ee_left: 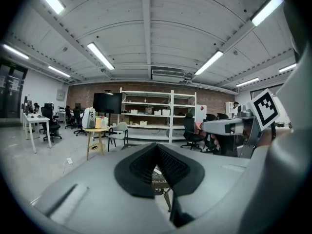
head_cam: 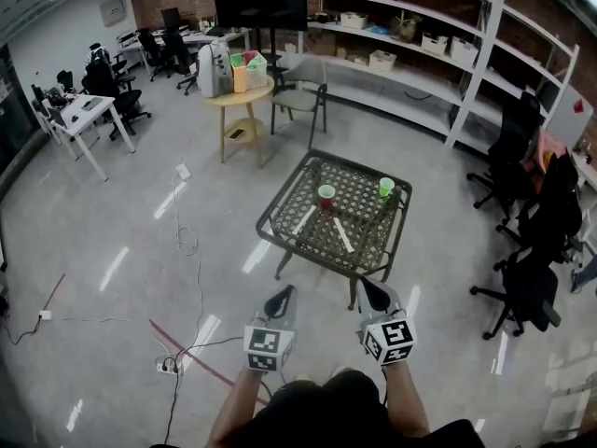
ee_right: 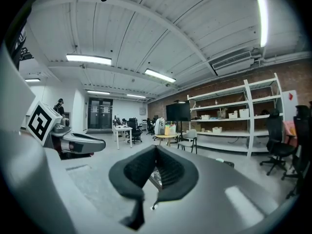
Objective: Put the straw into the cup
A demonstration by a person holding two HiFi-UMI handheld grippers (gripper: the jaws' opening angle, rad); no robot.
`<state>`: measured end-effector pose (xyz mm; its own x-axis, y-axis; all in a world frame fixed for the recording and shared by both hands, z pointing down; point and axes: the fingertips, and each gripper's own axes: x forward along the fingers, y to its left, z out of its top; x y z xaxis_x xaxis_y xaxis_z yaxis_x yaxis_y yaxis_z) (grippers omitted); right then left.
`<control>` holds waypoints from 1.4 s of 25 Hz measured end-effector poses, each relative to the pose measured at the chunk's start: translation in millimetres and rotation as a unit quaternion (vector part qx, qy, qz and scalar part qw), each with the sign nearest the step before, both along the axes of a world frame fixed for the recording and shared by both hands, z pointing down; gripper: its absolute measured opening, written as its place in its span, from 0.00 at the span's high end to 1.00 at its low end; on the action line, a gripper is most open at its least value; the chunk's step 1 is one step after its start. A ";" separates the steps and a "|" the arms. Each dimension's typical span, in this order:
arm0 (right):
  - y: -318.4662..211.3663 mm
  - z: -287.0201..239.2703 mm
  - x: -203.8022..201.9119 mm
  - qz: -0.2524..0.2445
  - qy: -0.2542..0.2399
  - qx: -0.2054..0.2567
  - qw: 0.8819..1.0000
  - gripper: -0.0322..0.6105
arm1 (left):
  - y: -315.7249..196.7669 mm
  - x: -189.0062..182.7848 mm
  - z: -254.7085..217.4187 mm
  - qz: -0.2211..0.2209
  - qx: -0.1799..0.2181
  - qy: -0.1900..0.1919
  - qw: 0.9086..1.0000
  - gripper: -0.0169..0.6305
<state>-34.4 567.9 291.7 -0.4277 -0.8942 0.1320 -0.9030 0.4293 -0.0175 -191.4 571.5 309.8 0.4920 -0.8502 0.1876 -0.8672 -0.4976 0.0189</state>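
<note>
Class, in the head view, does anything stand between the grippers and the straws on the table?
Nothing visible does: only bare floor lies between the left gripper, the right gripper and the table, where the straws lie uncovered.

floor (head_cam: pixel 121 222): smooth, glossy | table (head_cam: pixel 359 205): woven lattice, matt dark | red cup (head_cam: pixel 326 194): smooth plastic

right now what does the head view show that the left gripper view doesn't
Only the head view: the red cup, green cup and two straws on the wicker table. Only the left gripper view: the ceiling air unit. Both: the white shelves, the round wooden table, the left claw and right claw, each shut and empty.
</note>
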 end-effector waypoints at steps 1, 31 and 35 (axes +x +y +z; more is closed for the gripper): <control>-3.1 -1.2 -2.2 -0.001 0.001 0.001 1.000 0.95 | -2.2 -2.4 -0.9 -0.001 0.001 0.001 1.000 0.96; -284.2 30.9 13.2 -0.029 -0.031 -0.031 0.999 0.95 | -268.9 27.5 15.4 -0.017 -0.031 -0.017 0.999 0.96; -317.6 40.9 19.5 -0.032 -0.036 -0.042 0.998 0.95 | -301.3 40.4 20.3 -0.014 -0.038 -0.023 0.999 0.96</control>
<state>-14.9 250.3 332.6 -0.4944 -0.8521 0.1717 -0.8690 0.4800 -0.1202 -151.0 270.2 330.1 0.4570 -0.8460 0.2747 -0.8818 -0.4714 0.0154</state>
